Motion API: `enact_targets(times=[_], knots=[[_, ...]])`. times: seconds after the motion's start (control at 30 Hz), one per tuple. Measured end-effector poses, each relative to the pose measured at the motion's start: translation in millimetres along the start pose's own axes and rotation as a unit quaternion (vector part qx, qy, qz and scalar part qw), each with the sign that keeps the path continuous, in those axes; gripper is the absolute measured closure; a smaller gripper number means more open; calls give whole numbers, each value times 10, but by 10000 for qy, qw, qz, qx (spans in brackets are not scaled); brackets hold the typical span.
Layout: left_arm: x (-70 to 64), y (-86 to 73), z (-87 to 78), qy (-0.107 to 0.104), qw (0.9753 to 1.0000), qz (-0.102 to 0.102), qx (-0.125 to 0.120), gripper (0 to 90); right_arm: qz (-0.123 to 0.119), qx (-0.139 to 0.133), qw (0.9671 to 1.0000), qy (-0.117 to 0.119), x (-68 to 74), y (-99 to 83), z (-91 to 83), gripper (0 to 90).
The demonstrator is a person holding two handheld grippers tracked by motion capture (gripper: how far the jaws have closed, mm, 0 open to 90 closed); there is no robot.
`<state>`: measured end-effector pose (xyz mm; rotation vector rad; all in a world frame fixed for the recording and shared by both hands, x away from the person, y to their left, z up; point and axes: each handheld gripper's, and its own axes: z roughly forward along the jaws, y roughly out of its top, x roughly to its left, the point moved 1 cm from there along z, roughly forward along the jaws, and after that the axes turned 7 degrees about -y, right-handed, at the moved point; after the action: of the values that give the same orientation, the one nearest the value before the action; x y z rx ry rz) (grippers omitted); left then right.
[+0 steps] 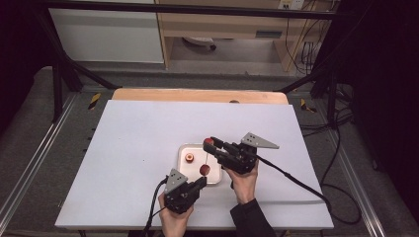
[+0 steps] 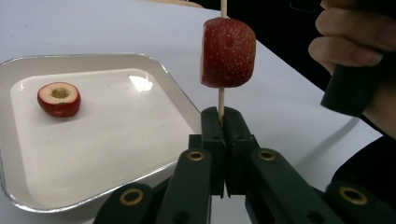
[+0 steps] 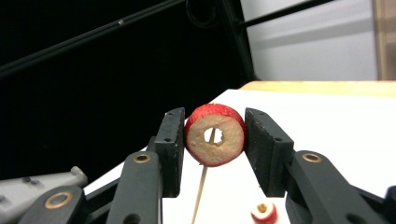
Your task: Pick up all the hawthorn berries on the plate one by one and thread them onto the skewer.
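Left gripper: jaws pinched tight on the lower end of a thin wooden skewer, holding it upright at the near right corner of the tray; in the high view it sits at, low centre of the table.
Skewer: bare stick rises from the jaws, passes through one fruit piece and goes out of the top of the left gripper view; in the right gripper view its tip shows through the hole of the raised slice.
Threaded fruit: red hawthorn half, speckled skin, already on the stick a little above the left jaws; seen at from above.
Right gripper: jaws part-open, closed onto a cored hawthorn slice, one pad on each side; cut face and centre hole turned toward the camera, hole lined up over the skewer tip. From above the gripper is at, over the tray's far right corner.
Loose fruit: one cored hawthorn half lying cut side up on the tray, well apart from the skewer.
Tray: white, shallow, silver-rimmed, on the white table.
Hands: a hand on the right gripper's handle, dark sleeve behind it.
Writing: no brand or label readable on tray, grippers or table.
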<state>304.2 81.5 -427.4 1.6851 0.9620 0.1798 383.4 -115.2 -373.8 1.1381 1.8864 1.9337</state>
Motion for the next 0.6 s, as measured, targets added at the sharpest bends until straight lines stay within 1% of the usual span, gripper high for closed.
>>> enact_targets(times=[0.03,0.07,0.2,0.23,0.27,0.33,0.37,0.5,0.6], knots=[[14,-3,3,16,10000,2,27,889,50,8,10000,22,-3,-7,-8,601],[23,-8,7,-3,10000,-43,60,889,26,21,10000,9,-3,-14,-11,601],[20,-17,27,1,10000,-41,62,888,51,20,10000,41,11,-25,-20,602],[20,-24,35,18,10000,-23,77,887,66,85,9999,-14,17,-29,-32,602],[22,-34,37,54,10000,-2,76,887,66,85,9999,-14,17,-29,-32,602],[29,-50,42,45,10000,-36,40,886,52,137,9999,-33,16,-37,-47,603],[30,-54,46,64,10000,-19,55,886,47,142,9999,-39,13,-41,-57,603],[20,-61,54,31,9999,-5,95,886,-23,149,9999,-33,2,-60,-86,603],[5,-67,51,24,10000,21,89,886,-85,150,9998,18,11,-65,-100,604]])
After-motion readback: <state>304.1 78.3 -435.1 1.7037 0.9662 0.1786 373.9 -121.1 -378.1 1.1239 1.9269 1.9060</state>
